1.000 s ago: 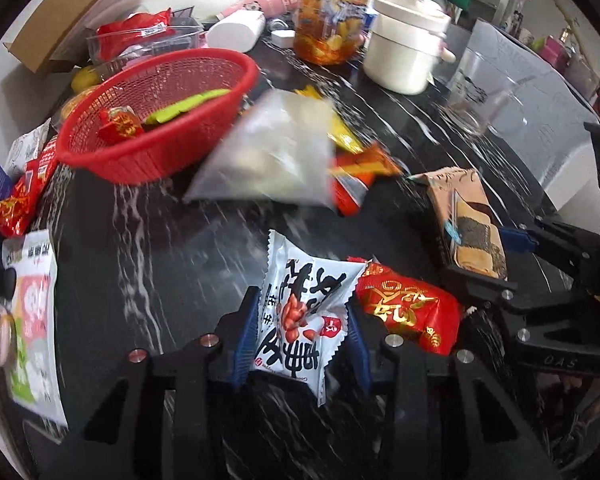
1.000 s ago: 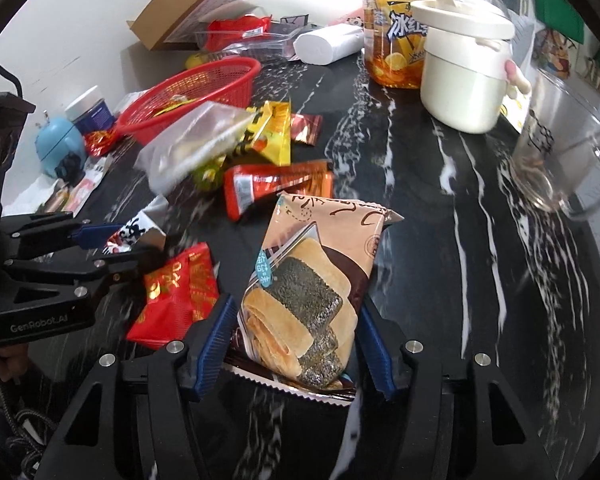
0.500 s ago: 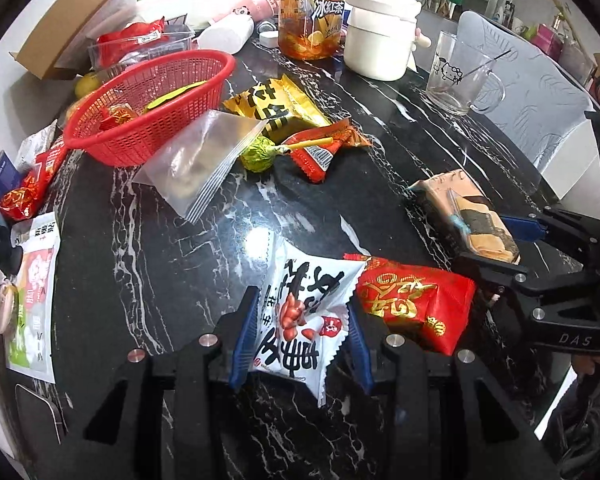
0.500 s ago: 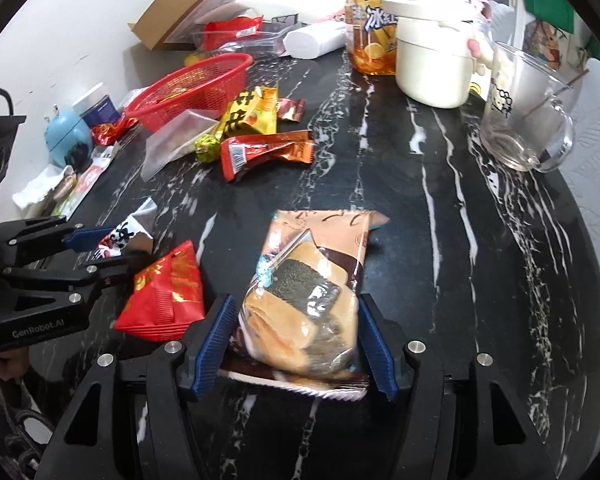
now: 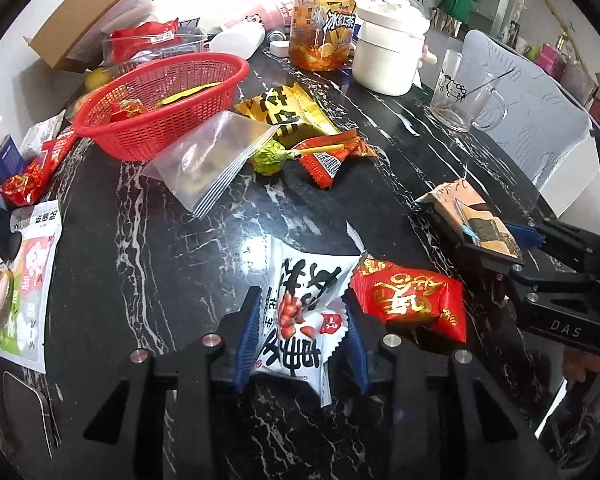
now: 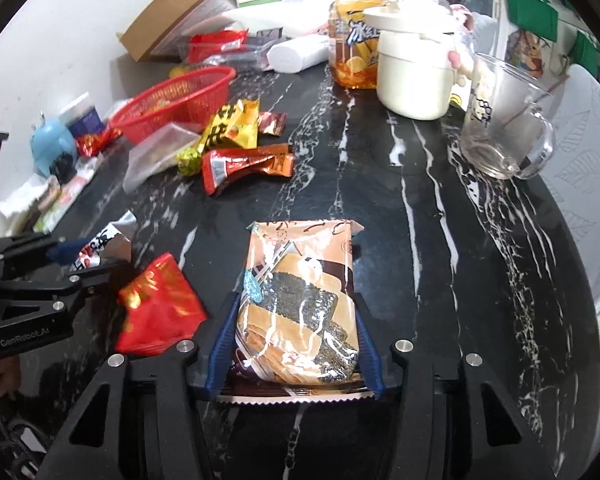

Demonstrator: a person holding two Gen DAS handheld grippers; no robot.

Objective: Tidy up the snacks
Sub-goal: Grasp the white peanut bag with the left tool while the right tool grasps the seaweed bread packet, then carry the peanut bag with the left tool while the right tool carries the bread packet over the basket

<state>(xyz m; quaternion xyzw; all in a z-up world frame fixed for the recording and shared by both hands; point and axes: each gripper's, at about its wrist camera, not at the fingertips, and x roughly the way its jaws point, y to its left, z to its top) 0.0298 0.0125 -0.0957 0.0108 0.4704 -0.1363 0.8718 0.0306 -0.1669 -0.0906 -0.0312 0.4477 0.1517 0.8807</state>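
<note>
My left gripper (image 5: 300, 340) is shut on a white peanut snack packet (image 5: 304, 312) near the table's front edge; it also shows in the right wrist view (image 6: 100, 246). My right gripper (image 6: 294, 344) is shut on a brown seaweed cracker packet (image 6: 300, 300), also seen in the left wrist view (image 5: 466, 220). A red packet with gold print (image 5: 412, 300) lies on the table between the two grippers. A red mesh basket (image 5: 160, 104) at the back left holds a few snacks.
A clear zip bag (image 5: 208, 156), yellow packet (image 5: 288, 114), green lollipop (image 5: 270, 156) and orange-red packets (image 5: 328, 156) lie mid-table. A tea bottle (image 5: 324, 32), white pot (image 5: 388, 56) and glass mug (image 5: 464, 96) stand at the back. Papers and small packets (image 5: 28, 272) line the left edge.
Both grippers have drawn back toward the table's front edge with their packets still held. The zip bag has settled on the table beside the basket.
</note>
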